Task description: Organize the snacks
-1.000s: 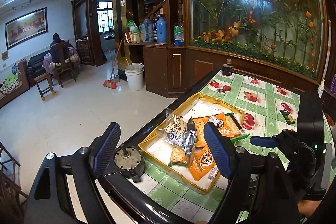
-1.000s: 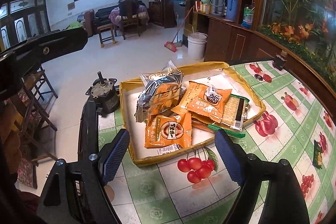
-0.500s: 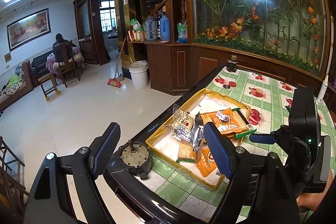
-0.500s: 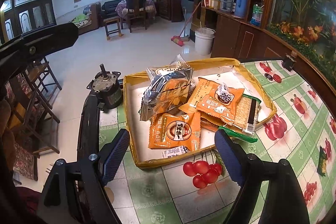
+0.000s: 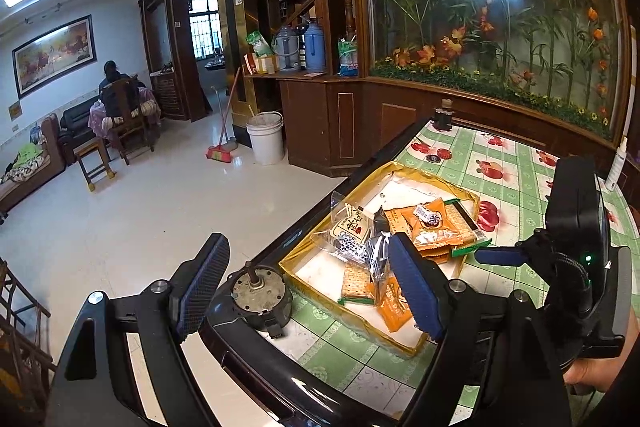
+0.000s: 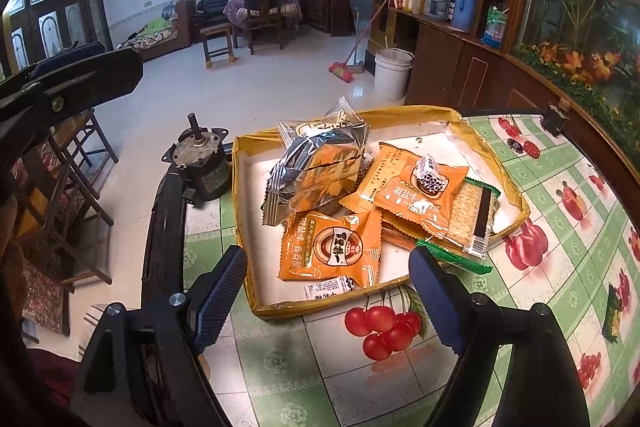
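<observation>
Green fruit-print tablecloth, with a yellow tray near the table's edge holding the snack packets. Left gripper and right gripper both gape wide, empty, hovering short of the tray.

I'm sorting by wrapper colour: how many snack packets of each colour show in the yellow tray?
Orange packets: 2
Silver foil packet: 1
Clear packet: 1
Green-edged cracker packet: 1
Total: 5 clearly visible; others may lie hidden beneath.
</observation>
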### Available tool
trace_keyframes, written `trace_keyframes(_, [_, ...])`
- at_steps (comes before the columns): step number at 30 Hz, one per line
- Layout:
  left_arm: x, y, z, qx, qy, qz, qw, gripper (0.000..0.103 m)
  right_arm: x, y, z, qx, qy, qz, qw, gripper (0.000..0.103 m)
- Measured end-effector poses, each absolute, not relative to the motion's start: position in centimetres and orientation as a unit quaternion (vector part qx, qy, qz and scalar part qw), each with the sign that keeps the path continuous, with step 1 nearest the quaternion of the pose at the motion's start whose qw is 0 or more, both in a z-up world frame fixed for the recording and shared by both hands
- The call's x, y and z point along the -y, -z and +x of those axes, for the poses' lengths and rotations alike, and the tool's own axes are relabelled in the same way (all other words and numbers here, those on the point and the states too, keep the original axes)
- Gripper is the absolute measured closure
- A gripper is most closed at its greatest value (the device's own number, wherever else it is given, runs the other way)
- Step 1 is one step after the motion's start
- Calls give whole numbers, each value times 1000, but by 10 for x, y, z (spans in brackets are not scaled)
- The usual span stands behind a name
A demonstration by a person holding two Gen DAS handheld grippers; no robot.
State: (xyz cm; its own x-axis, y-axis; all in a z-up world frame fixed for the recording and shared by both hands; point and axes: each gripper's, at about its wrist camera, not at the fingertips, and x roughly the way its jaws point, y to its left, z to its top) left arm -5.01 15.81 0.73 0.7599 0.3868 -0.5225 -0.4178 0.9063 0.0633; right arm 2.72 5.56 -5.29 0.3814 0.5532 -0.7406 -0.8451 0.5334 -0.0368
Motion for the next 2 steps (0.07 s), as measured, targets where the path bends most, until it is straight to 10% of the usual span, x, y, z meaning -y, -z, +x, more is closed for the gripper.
trace_keyframes(2, [-160, -7, -49, -279, -212, -33, 936, 21, -56, 53, 27, -347, -435, -213, 803, 18])
